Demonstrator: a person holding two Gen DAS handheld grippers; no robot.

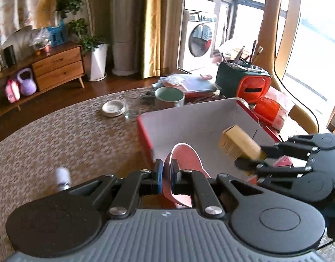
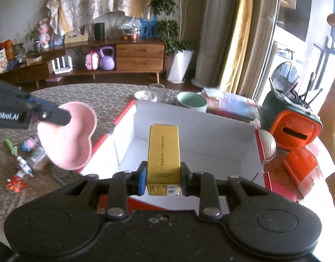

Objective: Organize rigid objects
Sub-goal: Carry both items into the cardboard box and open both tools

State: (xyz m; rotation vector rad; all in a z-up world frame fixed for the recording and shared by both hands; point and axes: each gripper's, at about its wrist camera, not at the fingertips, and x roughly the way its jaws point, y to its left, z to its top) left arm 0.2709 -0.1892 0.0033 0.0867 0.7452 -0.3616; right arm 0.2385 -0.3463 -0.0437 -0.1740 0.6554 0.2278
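gripping: left gripper (image 1: 166, 175) pinches pink dish (image 1: 185, 152) rim, right gripper (image 2: 164, 179) clamps yellow box (image 2: 164, 150)

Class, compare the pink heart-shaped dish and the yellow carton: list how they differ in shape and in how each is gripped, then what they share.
The pink heart-shaped dish is a shallow, curved bowl; the yellow carton is a tall, flat-sided box. The left gripper pinches the dish by its thin rim; the right gripper clamps the carton across its width. Both are held at the red-edged white box.

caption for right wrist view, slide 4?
Right gripper holds a yellow carton over the open red box; left gripper carries a pink heart-shaped dish.
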